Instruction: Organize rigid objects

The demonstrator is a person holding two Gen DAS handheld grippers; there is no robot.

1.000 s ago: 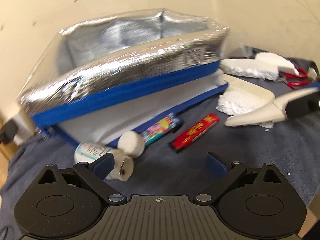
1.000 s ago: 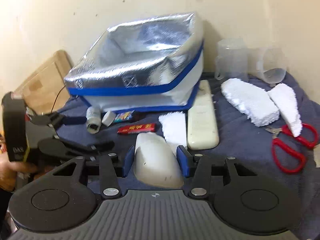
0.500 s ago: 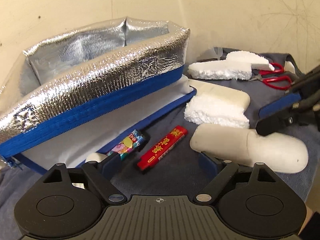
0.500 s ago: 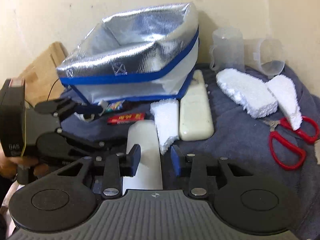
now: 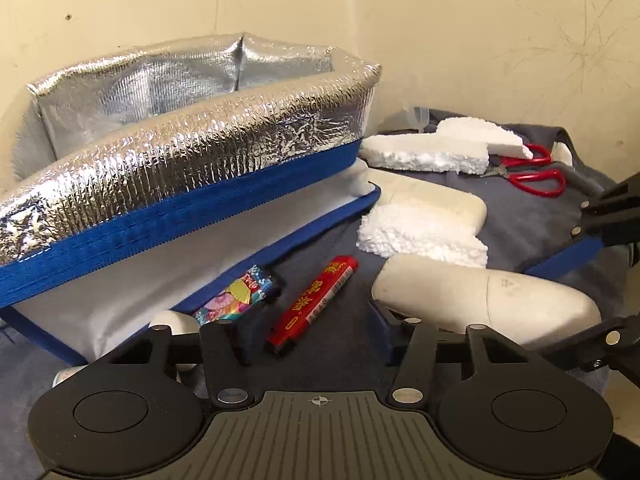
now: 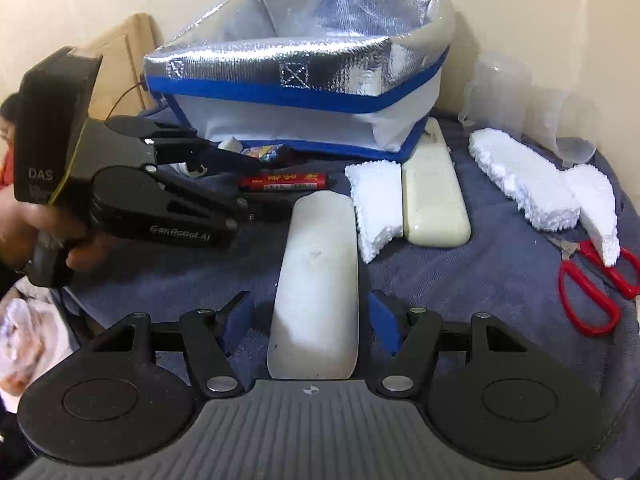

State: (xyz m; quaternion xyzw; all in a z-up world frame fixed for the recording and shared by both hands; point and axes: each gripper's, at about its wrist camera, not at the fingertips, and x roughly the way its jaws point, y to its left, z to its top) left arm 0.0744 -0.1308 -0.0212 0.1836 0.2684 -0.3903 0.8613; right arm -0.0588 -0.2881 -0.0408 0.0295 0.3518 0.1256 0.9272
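A red lighter [image 5: 312, 300] lies on the blue-grey cloth [image 6: 500, 280] in front of the open silver insulated bag [image 5: 192, 152]. My left gripper [image 5: 312, 332] straddles its near end. Its jaws are closing, with a gap still showing on each side of the lighter. A long white case [image 6: 316, 280] lies flat on the cloth between the fingers of my right gripper [image 6: 312, 318]. Those jaws are opening and the pads stand clear of the case. A colourful lighter [image 5: 240, 292] and a small white bottle [image 5: 172, 322] rest against the bag's base.
Right of the case lie a foam block [image 6: 372, 208] and a cream remote-like bar [image 6: 434, 200]. Two more foam pieces [image 6: 524, 184], red scissors [image 6: 588, 292] and clear plastic cups [image 6: 500, 92] are farther right. A wooden board [image 6: 120, 64] leans behind the bag at the left.
My right gripper lowered the white case onto the cloth and let go of it. My left gripper swung from the bottle to the red lighter and its jaws narrowed.
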